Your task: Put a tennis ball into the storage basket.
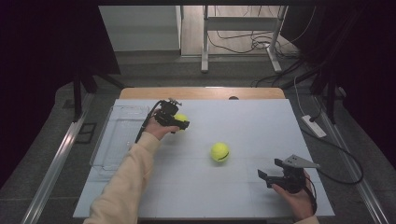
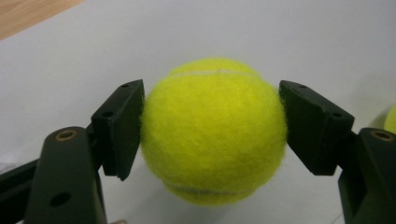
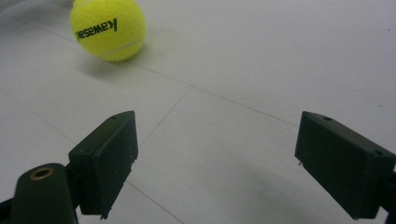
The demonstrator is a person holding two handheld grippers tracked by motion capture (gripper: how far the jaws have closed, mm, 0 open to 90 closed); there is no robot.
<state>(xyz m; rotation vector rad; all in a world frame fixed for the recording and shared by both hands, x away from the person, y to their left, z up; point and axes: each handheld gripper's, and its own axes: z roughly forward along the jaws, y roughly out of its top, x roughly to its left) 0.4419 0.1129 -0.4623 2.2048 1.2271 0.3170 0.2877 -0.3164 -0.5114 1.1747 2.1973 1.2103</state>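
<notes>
The left gripper [image 2: 212, 135] has its jaws clamped on a tennis ball [image 2: 214, 130]: the ball sits squarely between the two black pads, each pressing a flank, its felt bulging above and below them. In the high view this ball [image 1: 181, 119] is at the far left part of the white surface [image 1: 261, 116], beside a clear tray [image 1: 122, 135]. The right gripper [image 3: 215, 168] rests near the front right, jaws wide apart over bare surface. A second tennis ball [image 3: 107, 29] lies well ahead of them.
</notes>
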